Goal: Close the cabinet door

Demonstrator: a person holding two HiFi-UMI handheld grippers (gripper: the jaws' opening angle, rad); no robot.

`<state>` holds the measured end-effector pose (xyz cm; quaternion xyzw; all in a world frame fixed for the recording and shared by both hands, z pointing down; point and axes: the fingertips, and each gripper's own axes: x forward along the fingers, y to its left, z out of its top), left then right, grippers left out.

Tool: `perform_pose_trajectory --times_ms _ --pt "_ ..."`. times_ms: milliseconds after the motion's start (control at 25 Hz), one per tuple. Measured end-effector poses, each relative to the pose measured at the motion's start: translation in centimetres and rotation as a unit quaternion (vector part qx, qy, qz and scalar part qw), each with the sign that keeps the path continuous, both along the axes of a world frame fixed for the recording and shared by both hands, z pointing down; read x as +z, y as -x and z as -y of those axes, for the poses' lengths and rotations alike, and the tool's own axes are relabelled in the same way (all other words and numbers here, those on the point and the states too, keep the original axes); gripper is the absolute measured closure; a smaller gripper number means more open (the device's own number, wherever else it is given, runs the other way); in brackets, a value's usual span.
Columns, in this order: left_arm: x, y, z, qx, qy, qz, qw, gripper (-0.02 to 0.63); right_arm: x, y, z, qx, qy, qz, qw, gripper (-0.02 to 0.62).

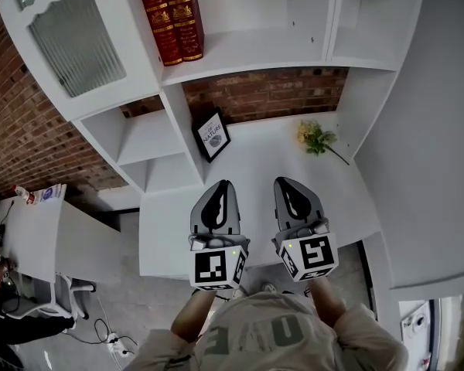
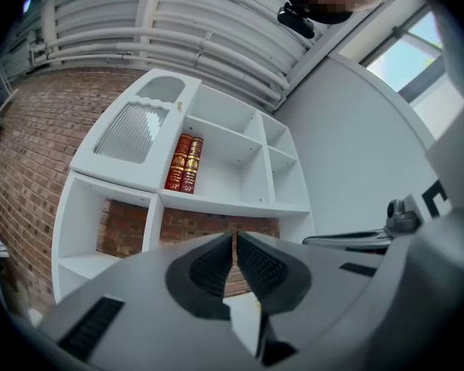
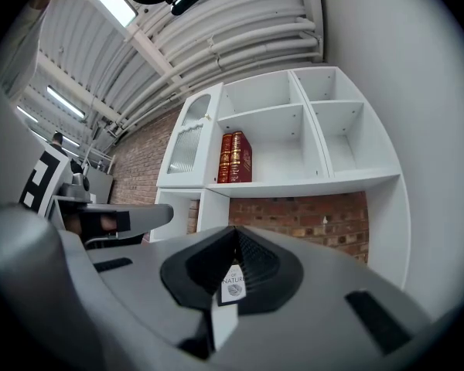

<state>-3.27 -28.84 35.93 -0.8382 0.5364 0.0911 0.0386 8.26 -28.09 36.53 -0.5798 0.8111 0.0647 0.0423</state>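
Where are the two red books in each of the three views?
Head view: red books at the top edge, left of centre.
Left gripper view: red books left of centre.
Right gripper view: red books near the centre.
Shared landmark: the ribbed-glass door just left of them.

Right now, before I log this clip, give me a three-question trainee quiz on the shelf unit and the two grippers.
1. True or false: two red books stand in the compartment just right of the ribbed-glass cabinet door.
2. What lies on the white counter to the right of the framed picture? A) a mug B) a yellow flower sprig C) a lamp
3. Fill in: the left gripper and right gripper both have jaws ___, with nothing held.
Key: 1 true; 2 B; 3 shut.
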Motion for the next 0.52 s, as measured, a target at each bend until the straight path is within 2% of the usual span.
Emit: perform_pose_trajectory --times_ms 520 --pt "0.17 0.99 -0.20 -0.011 0.004 -0.009 0.9999 0.577 0.01 0.49 0.37 -0.003 0.006 -0.004 1.000 0.578"
